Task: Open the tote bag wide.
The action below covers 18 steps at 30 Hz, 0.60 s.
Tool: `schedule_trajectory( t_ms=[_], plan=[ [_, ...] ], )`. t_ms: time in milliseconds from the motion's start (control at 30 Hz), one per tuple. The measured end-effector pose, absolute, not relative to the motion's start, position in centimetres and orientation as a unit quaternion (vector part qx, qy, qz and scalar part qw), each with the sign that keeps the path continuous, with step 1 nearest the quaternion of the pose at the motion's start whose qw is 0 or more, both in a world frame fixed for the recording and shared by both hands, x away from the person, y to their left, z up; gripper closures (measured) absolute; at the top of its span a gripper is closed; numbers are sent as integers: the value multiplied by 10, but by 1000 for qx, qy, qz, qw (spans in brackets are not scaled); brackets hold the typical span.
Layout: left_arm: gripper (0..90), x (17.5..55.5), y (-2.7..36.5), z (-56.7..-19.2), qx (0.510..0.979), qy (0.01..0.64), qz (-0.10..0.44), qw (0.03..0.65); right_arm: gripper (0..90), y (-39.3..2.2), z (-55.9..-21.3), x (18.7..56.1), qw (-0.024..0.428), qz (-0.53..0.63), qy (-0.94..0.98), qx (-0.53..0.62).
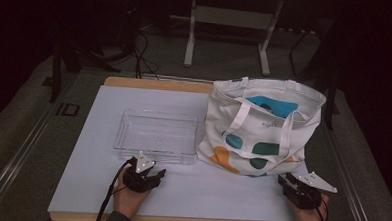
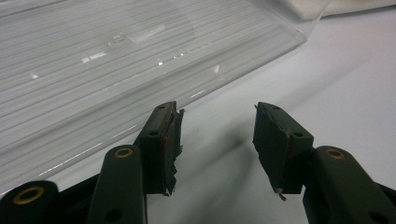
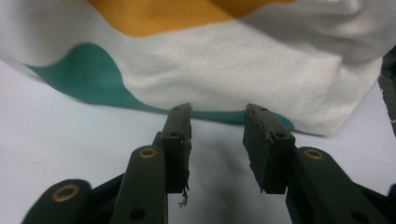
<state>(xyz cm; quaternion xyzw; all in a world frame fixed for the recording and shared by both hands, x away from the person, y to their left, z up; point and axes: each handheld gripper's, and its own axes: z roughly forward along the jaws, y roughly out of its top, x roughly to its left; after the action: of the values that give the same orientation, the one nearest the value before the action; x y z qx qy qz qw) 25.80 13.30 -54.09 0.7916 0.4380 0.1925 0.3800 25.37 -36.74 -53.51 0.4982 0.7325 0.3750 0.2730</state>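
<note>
While both grippers rest low on the white table sheet [image 1: 190,190] with nothing held, the work appears to be moving the bag's contents into the bin.

Bag: the cream cloth tote bag with teal, orange and blue patches [image 1: 260,131] stands open at the right, touching the bin's right end; something blue shows inside its mouth.

Bin: the clear rectangular plastic bin [image 1: 158,136] sits mid-table, empty.

Right gripper: the right gripper [image 3: 217,140] sits just short of the bag's lower edge, jaws parted and holding nothing; it would do well to rise to the bag's mouth.

Left gripper: the left gripper [image 2: 217,140] sits beside the bin's near wall, jaws apart and empty; pinching a strap could steady the floppy cloth.

Risk: the soft bag may slump or shift.
</note>
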Motion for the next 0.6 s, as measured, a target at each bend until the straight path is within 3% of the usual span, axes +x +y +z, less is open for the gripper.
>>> schedule_trajectory(
  t_ms=[400,600],
  plan=[
    [559,255,128,-540,802,422,197,374,651,-367,-529,253,267,374,733,501],
    [583,245,116,-525,818,384,217,368,689,-372,-519,250,259,390,722,509]
  ],
)
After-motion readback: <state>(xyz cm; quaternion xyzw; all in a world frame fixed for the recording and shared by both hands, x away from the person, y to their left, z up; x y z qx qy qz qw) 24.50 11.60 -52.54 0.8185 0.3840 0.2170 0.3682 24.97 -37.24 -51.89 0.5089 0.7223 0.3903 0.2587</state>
